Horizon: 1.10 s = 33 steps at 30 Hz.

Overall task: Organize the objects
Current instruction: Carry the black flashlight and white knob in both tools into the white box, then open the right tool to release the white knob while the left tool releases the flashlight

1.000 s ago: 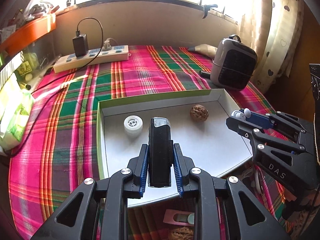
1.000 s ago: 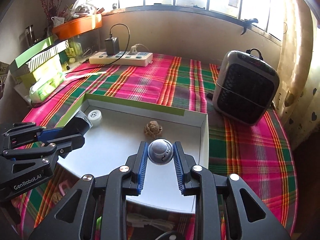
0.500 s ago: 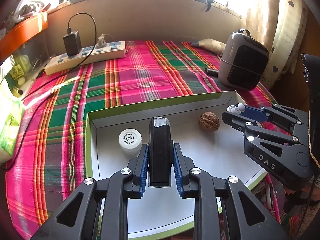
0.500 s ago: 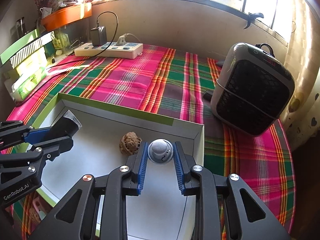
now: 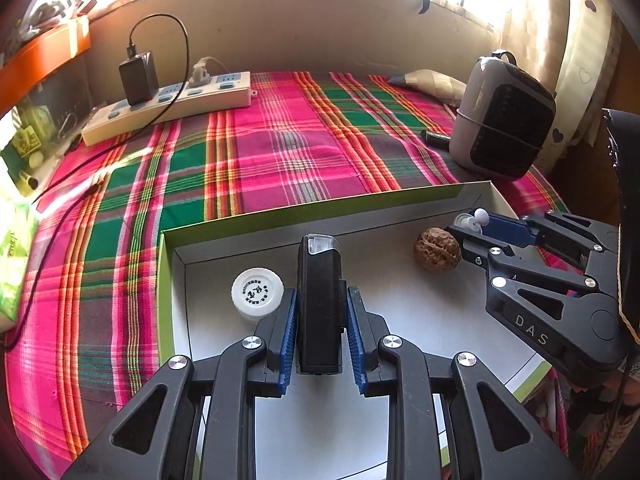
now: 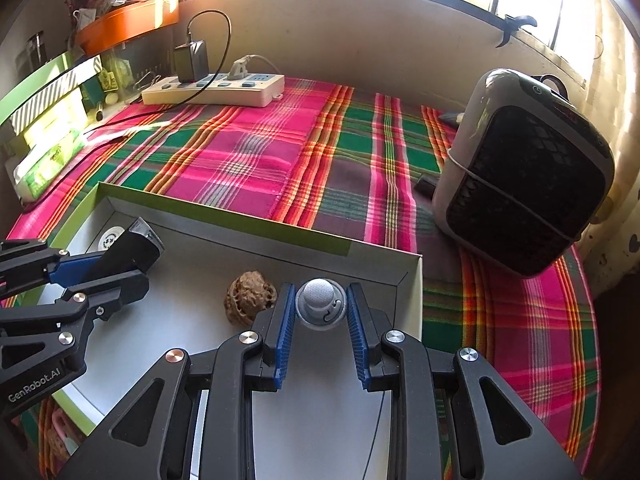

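My left gripper (image 5: 320,312) is shut on a black oblong device with a clear cap (image 5: 319,300), held above the white floor of a green-rimmed box lid (image 5: 166,280). Inside the lid a white round cap (image 5: 257,292) lies just left of the device, and a brown walnut (image 5: 437,249) lies to its right. My right gripper (image 6: 321,312) is shut on a small grey earbud (image 6: 320,304), close to the lid's far right corner (image 6: 412,264), with the walnut (image 6: 248,298) just left of its fingers. Each gripper shows in the other's view: right gripper (image 5: 472,224), left gripper (image 6: 136,248).
The lid rests on a pink and green plaid cloth (image 5: 280,148). A white power strip (image 5: 168,104) with a black charger stands at the back left, a grey and black heater (image 6: 524,184) at the right. Green packets (image 6: 48,160) line the left edge; small items lie below the lid's near edge.
Both grippers have moved forward and a little down over the lid, each keeping its grip. The walnut and white cap now sit nearer the fingers.
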### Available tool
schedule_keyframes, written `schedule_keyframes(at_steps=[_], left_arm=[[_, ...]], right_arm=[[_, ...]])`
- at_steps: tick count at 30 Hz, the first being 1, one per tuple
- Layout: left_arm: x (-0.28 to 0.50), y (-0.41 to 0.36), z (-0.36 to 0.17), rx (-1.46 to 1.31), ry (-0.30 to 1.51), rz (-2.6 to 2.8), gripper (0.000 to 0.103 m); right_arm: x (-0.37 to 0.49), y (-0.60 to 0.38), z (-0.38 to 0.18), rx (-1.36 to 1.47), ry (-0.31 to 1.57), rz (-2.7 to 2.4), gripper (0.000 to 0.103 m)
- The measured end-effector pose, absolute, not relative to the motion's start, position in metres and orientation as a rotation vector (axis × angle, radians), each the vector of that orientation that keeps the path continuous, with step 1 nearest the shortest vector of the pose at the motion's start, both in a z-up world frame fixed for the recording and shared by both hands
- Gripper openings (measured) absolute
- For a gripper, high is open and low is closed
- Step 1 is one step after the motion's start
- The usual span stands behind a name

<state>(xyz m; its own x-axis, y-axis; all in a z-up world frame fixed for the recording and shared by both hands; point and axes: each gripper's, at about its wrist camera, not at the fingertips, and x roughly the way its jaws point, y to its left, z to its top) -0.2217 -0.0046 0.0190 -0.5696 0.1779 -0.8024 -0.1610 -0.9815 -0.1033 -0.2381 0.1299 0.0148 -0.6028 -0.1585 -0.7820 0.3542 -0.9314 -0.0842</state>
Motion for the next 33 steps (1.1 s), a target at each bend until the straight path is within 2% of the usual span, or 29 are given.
schedule_keyframes(at_steps=[23,28,33], left_arm=[[-0.2252,-0.0036,0.015,-1.356,-0.03,2.628,0.023],[-0.2248,-0.0062,0.0141,-1.362,-0.034,2.634,0.027],[-0.2234,-0.009,0.015,-1.366,-0.048,2.639,0.029]], right_arm=[[-0.2421,0.1265,0.0117,1.242,0.35,-2.56,0.027],[-0.2419,0.1279,0.0119,1.245,0.337,-2.564,0.027],[-0.2404,0.1301,0.0129,1.238,0.306,-2.569,0.036]])
